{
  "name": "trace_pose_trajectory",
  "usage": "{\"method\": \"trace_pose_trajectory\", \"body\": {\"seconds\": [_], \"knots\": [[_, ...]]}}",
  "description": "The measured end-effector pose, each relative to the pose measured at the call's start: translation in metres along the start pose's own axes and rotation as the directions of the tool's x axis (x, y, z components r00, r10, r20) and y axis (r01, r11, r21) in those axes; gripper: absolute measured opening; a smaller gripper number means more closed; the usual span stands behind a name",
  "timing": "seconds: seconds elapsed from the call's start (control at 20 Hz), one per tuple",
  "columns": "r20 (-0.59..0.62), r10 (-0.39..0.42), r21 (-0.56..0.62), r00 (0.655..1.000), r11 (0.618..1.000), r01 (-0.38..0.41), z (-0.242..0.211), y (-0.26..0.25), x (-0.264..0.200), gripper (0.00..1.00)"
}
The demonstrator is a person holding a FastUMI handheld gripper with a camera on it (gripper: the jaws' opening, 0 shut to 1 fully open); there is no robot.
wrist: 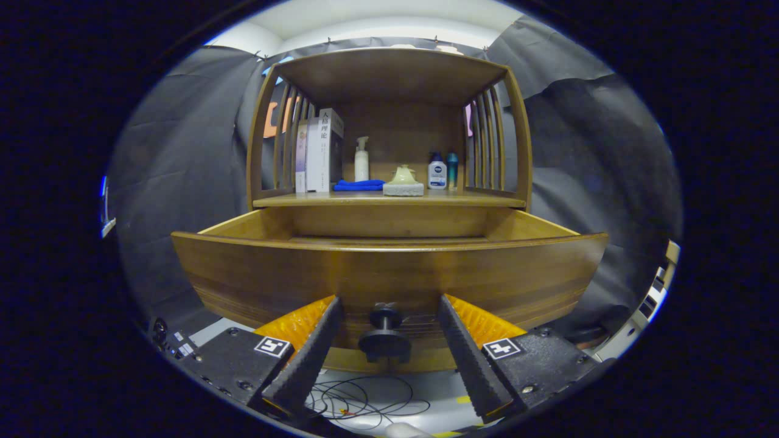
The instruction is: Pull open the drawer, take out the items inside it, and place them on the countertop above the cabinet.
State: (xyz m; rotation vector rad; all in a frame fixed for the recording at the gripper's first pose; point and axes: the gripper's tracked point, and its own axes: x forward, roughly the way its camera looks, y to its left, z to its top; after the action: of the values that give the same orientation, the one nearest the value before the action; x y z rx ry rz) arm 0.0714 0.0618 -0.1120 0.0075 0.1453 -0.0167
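The wooden drawer stands pulled out from the cabinet, its front panel close ahead of me. Its dark round knob sits between my two fingers, which stand wide on either side without touching it. My gripper is open. The drawer's inside is hidden behind the front panel; only its side walls and back show. On the countertop above the drawer lie a blue cloth and a pale green teapot-like piece on a grey block.
Upright books stand at the countertop's left. A white pump bottle and two small bottles stand at the back. Slatted side walls and a top board enclose the shelf. Cables lie on the floor below.
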Motion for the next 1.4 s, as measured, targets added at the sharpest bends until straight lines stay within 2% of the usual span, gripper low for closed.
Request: {"method": "trace_pose_trajectory", "body": {"seconds": [0.65,1.4], "knots": [[-0.012,-0.002,0.013,1.000,1.000,0.002,0.001,0.002,0.003,1.00],[0.016,-0.014,0.031,1.000,0.999,0.014,0.025,0.009,0.065,0.99]]}}
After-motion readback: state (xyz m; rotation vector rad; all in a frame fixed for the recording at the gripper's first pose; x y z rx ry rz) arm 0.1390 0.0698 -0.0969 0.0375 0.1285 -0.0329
